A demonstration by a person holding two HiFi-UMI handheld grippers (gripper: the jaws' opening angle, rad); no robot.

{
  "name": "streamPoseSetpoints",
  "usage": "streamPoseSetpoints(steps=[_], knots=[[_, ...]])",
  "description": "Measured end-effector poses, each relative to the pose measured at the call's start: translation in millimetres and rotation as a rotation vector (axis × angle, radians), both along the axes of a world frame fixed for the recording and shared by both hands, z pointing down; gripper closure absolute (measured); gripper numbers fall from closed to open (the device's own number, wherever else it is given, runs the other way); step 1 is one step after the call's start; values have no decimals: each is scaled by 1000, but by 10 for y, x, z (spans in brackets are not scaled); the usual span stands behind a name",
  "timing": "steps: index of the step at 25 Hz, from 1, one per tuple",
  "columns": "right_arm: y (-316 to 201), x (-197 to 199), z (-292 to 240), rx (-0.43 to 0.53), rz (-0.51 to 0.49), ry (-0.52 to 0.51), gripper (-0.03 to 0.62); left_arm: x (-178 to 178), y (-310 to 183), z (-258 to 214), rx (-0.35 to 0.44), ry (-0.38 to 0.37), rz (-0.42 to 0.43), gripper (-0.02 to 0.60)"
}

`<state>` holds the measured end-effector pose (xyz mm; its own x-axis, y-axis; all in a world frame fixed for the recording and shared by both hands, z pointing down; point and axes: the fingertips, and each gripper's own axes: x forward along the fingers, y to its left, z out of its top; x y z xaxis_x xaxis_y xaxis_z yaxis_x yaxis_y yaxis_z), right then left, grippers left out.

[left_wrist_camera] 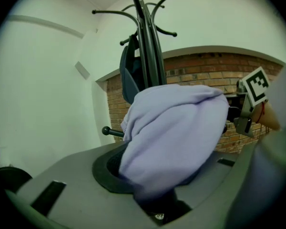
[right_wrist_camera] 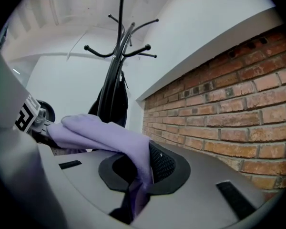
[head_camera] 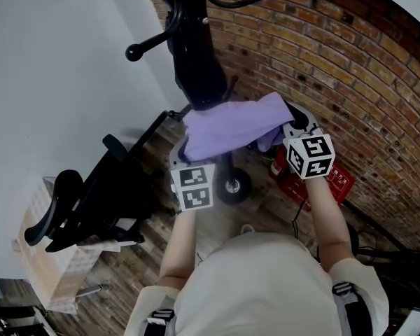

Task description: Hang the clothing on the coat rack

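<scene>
Right now my left gripper (head_camera: 184, 152) and right gripper (head_camera: 299, 126) both have their fingers clenched on the lavender garment (head_camera: 231, 126), which is stretched between them, near the black coat rack (head_camera: 196, 61).

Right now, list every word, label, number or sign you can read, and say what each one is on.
No readable words or numbers in any view.
Marker cube on the left gripper: black-and-white squares only, no letters.
Marker cube on the right gripper: the same.
Purple clothing: no print visible.
Red object: pale marks, too blurred to read.
</scene>
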<state>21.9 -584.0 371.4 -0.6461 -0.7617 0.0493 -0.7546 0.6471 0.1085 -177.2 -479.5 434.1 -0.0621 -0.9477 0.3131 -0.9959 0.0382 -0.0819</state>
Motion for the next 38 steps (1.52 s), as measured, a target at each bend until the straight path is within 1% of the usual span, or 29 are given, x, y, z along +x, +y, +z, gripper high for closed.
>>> streamPoseSetpoints(steps=[3,6,13,19,25,30,35,38], knots=[[-149,-13,231,-44,7,22,571,-18,-101,185,-38,-27,-12,445],[-246,-16,459,-83,9,44,572,-20,-153,372,-78,-30,-20,443],[-286,-80,909,-157,-16,67,571,20,-209,708,-128,12,-12,439],[-103,-250,1378,-228,-84,114,572,193,-203,1003,-167,69,24,426],[215,-481,1752,-295,-160,142,571,427,-220,1181,-163,113,72,408],[462,-654,1888,-321,-211,126,571,608,-207,1228,-135,146,112,405],[569,-704,1920,-332,-213,102,572,641,-158,1237,-123,161,122,402],[600,-682,1913,-330,-208,108,571,639,-118,1210,-109,177,122,393]])
